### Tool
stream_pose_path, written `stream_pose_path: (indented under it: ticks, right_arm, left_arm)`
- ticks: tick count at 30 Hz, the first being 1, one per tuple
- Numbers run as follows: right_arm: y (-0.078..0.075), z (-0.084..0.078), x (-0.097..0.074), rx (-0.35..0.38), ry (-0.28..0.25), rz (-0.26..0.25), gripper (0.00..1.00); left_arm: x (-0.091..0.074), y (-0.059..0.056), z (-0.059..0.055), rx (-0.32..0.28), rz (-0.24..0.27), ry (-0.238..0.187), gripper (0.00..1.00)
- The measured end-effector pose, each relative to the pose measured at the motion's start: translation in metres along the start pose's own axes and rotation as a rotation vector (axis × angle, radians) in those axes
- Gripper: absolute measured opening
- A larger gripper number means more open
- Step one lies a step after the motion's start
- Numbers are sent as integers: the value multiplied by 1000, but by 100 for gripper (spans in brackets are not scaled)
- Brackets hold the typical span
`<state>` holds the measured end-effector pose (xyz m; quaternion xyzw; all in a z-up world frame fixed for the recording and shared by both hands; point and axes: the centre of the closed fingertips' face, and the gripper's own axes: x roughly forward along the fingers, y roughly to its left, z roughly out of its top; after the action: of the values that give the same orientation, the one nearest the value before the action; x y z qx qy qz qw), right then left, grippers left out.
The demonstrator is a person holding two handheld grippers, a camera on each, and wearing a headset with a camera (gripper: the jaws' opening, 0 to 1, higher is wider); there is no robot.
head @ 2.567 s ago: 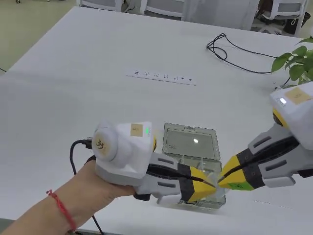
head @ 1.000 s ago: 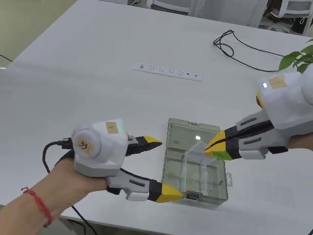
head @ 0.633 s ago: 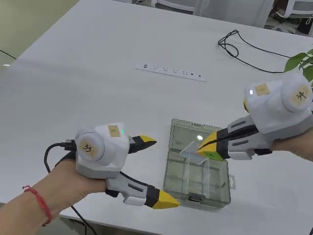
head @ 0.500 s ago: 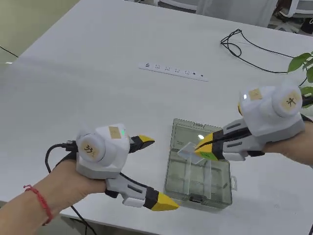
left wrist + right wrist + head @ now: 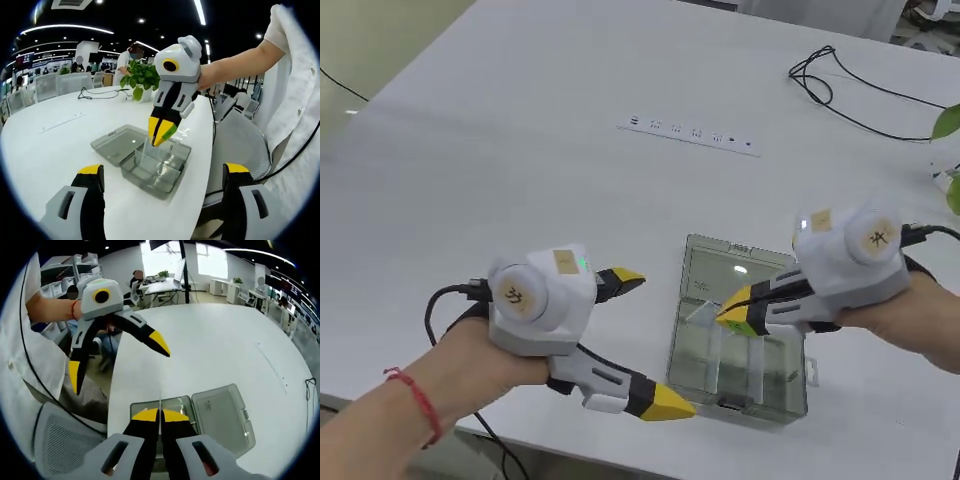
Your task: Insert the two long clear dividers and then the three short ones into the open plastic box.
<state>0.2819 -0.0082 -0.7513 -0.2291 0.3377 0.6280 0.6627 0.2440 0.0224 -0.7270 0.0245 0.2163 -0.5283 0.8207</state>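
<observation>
The clear plastic box (image 5: 772, 385) lies open near the table's front edge, its lid (image 5: 735, 265) flat behind it. Upright clear partitions show inside the box. My right gripper (image 5: 728, 315) is shut on a clear divider (image 5: 703, 311), which it holds just above the box's left part. In the left gripper view the divider (image 5: 149, 156) hangs from the right gripper (image 5: 159, 138) over the box (image 5: 172, 176). In the right gripper view the divider (image 5: 160, 404) shows as a thin edge between the shut jaws (image 5: 160, 415). My left gripper (image 5: 648, 340) stands wide open left of the box, holding nothing.
A white power strip (image 5: 690, 133) lies across the table's middle. A black cable (image 5: 840, 80) loops at the far right, beside plant leaves (image 5: 950, 120). The table's front edge runs just below the box. In the right gripper view the left gripper (image 5: 118, 364) is up on the left.
The left gripper let go of the divider, opened wide and drew back to the left. The right gripper kept the divider, lifted it, then lowered it over the box's left part.
</observation>
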Motion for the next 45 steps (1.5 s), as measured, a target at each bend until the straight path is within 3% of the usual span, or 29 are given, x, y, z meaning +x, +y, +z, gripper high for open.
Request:
stream_pose_path:
  ticks: [12,24,45]
  right_arm:
    - [-1,-7,7,-6,21,5,3]
    - [6,-10,29,-130,67,5,2]
    - [2,-26,52,-128,139,13,2]
  left_arm:
    - [1,3,-2,-9,-2,-3,100]
    - [2,2,-5,-16,-9,-3,100]
    - [4,2,-10,-18,-12,10,100]
